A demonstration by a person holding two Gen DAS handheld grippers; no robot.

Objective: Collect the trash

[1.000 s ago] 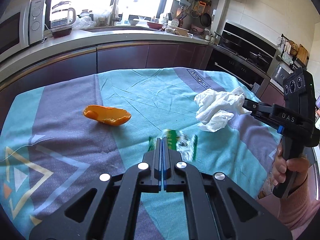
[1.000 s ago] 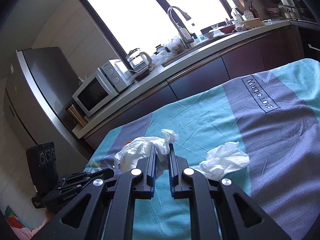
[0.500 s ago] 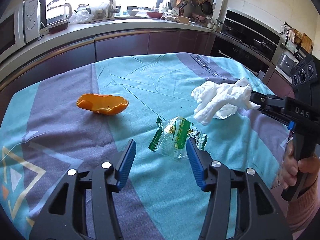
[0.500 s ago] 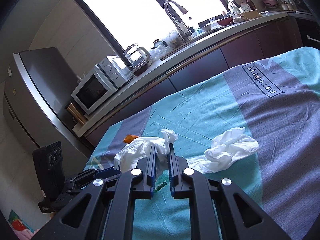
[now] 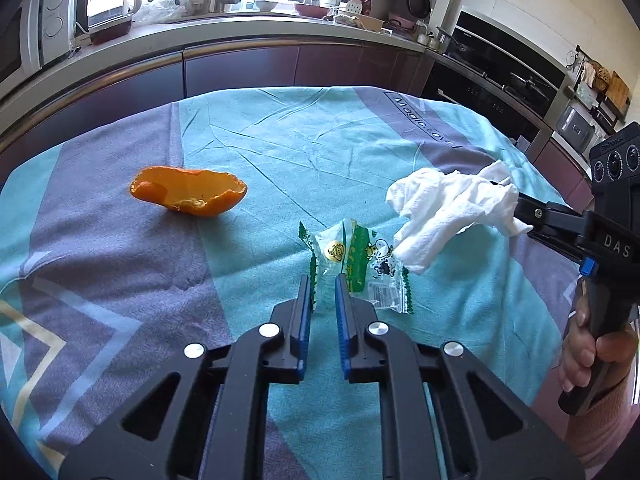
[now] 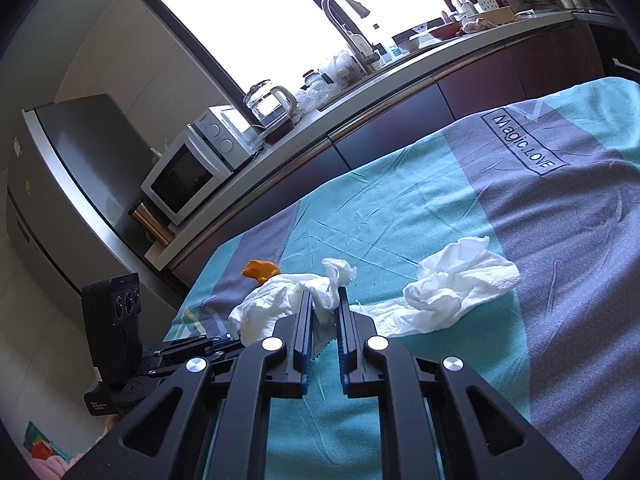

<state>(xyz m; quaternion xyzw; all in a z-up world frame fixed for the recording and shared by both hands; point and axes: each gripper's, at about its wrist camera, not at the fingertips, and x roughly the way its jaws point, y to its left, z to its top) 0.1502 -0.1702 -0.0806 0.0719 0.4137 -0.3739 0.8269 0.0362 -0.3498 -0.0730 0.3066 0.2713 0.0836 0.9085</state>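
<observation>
Candy wrapper (image 5: 356, 262), clear and green, lies on cloth at centre of left wrist view. Left gripper (image 5: 323, 286) jaws have just been closing, now nearly shut on wrapper's near left edge. Judgement: confirm film actually caught before lifting; thin crinkly edge may slip free.

Right gripper (image 6: 323, 300), right of frame, clamped on crumpled white tissue (image 5: 452, 208). Second tissue (image 6: 456, 292) loose on cloth, right wrist view. Orange peel (image 5: 188, 196) centre left, well apart.

Desk under teal-and-grey cloth (image 5: 120, 272). Kitchen behind: microwave (image 6: 192, 172), kettle, sink tap, bright window.
</observation>
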